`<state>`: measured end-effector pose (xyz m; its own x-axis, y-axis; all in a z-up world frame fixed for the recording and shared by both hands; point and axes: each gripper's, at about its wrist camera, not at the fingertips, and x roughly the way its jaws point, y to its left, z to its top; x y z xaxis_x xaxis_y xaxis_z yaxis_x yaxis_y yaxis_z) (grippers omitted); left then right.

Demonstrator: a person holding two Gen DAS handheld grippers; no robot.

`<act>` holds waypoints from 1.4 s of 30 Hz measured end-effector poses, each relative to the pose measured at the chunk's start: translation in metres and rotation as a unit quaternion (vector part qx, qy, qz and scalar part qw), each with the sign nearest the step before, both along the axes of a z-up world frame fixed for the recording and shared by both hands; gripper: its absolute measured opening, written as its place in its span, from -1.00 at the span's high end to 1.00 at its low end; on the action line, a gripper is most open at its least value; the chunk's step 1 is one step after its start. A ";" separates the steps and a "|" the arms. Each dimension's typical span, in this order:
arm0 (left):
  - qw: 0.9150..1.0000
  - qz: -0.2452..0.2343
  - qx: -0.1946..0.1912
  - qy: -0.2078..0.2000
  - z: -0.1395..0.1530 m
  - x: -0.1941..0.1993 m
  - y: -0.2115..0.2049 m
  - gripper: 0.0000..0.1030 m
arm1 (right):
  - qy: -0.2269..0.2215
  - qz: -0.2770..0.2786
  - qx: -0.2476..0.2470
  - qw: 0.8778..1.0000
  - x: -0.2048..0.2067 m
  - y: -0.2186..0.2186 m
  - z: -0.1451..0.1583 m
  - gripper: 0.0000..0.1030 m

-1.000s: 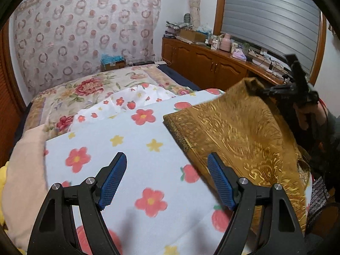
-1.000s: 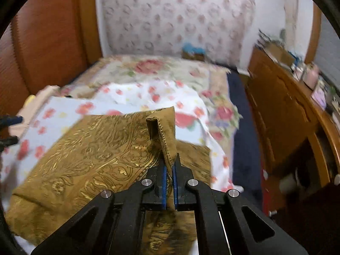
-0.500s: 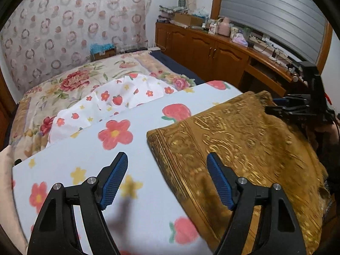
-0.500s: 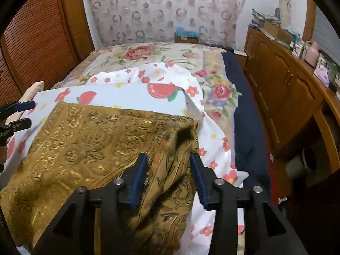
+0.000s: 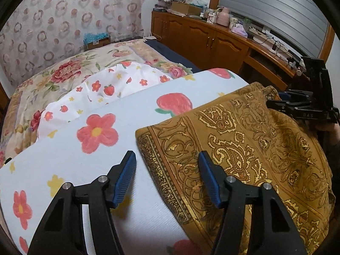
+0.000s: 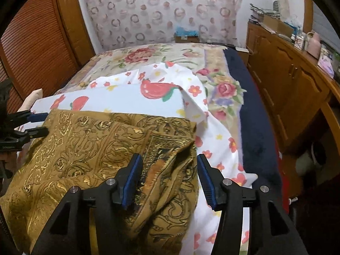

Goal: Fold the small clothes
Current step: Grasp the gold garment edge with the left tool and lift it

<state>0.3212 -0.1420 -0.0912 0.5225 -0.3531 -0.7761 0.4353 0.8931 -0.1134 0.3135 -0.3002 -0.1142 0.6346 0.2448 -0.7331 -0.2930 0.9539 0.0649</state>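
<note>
A golden-brown paisley cloth (image 5: 244, 144) lies spread on the flower-print sheet (image 5: 85, 159). My left gripper (image 5: 167, 154) hovers over the cloth's left hem; its jaws are closing, with the hem between the blue pads but untouched. My right gripper (image 6: 169, 156) is over the turned-over right corner of the cloth (image 6: 85, 148); its jaws are opening and the corner lies loose between them. Across the cloth, each view shows the other gripper: the right gripper (image 5: 276, 99) at the far right, the left gripper (image 6: 39, 125) at the far left.
The flower-print sheet (image 6: 127, 99) rests on a bed with a rose-patterned cover (image 6: 148, 57). A wooden cabinet (image 5: 212, 40) with clutter on top runs along the right. A slatted wooden door (image 6: 31, 42) stands at the left, and a cardboard box (image 5: 97, 41) sits by the curtain.
The right gripper opened and let go of the cloth's lifted corner, which dropped onto the cloth. The left gripper moved right and down to the cloth's left hem and its jaws narrowed.
</note>
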 end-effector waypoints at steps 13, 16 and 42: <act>0.997 -0.013 -0.054 -0.057 0.053 -0.030 -0.001 0.89 | -0.118 0.033 0.006 0.992 -0.063 0.007 0.050 0.91; 0.991 -0.018 -0.081 -0.107 0.100 -0.066 0.007 0.89 | -0.172 0.039 0.015 0.984 -0.099 0.010 0.085 0.92; 0.938 0.074 -0.097 -0.323 0.281 -0.278 0.168 0.89 | -0.345 0.169 0.074 0.920 -0.300 0.082 0.265 0.92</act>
<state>0.0431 0.0263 0.1901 0.9163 -0.3421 -0.2084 0.3426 0.9388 -0.0348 0.0133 -0.2186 0.1505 0.8061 0.5782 -0.1263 -0.5912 0.7965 -0.1269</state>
